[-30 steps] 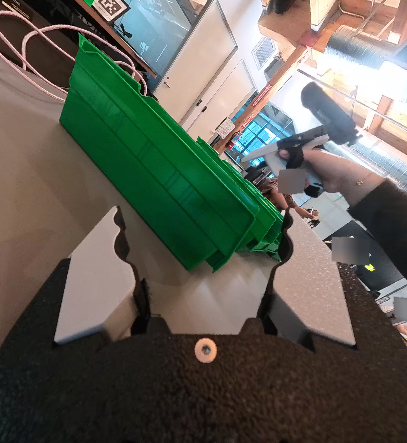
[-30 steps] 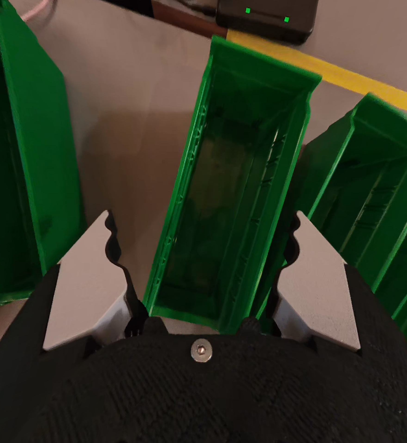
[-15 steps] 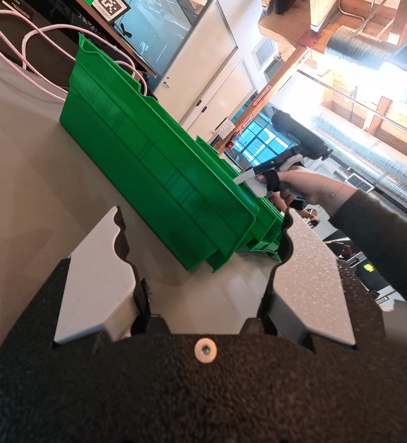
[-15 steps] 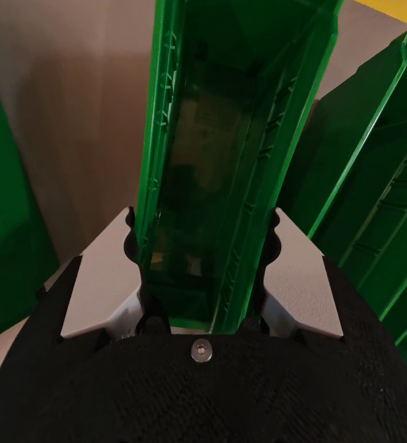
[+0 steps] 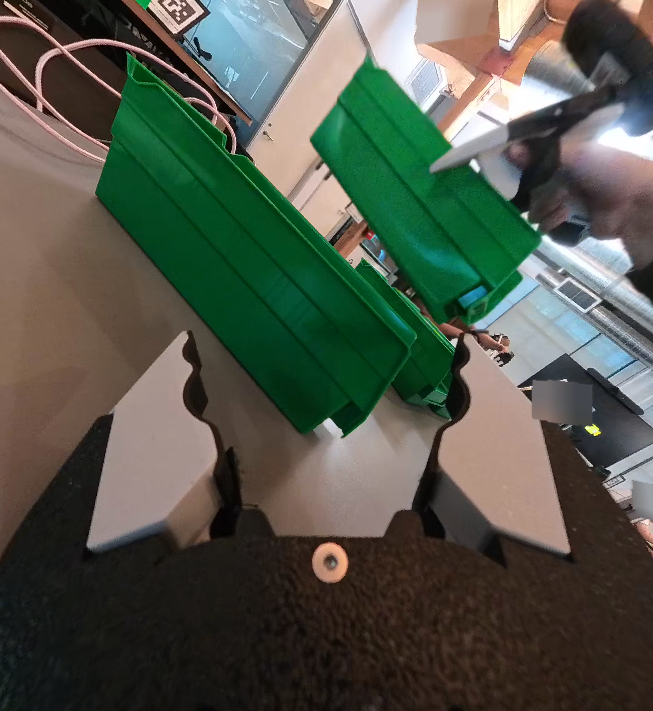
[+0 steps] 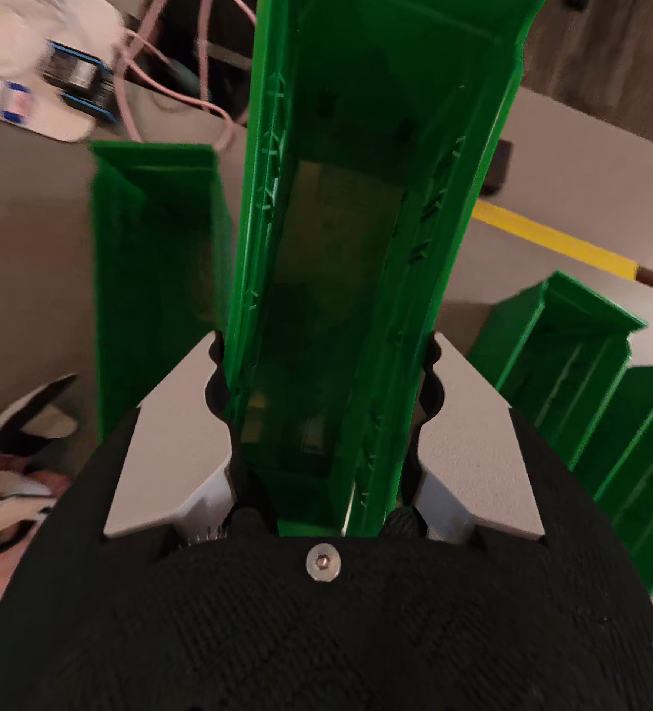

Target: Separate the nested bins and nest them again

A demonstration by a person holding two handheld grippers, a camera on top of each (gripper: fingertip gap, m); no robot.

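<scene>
My right gripper (image 6: 323,388) is shut on a long green bin (image 6: 355,231), one finger on each side wall near its end, and holds it in the air. In the left wrist view this lifted bin (image 5: 421,200) hangs above the table, held by the right gripper (image 5: 482,154), which is blurred. My left gripper (image 5: 325,381) is open and empty, low over the table, just short of the end of another green bin (image 5: 248,277) that stands on the table. Further green bins (image 5: 421,358) stand behind it; they also show in the right wrist view (image 6: 571,377).
The grey table (image 5: 29,307) carries the bins. Pink cables (image 5: 67,77) run along its far edge. A yellow strip (image 6: 548,238) marks one table edge. The green bin at left (image 6: 155,269) and the left gripper (image 6: 13,431) show in the right wrist view.
My right gripper closed on the middle bin's walls and lifted it off the table, up and away from the other bins. My left gripper has stayed in place, open.
</scene>
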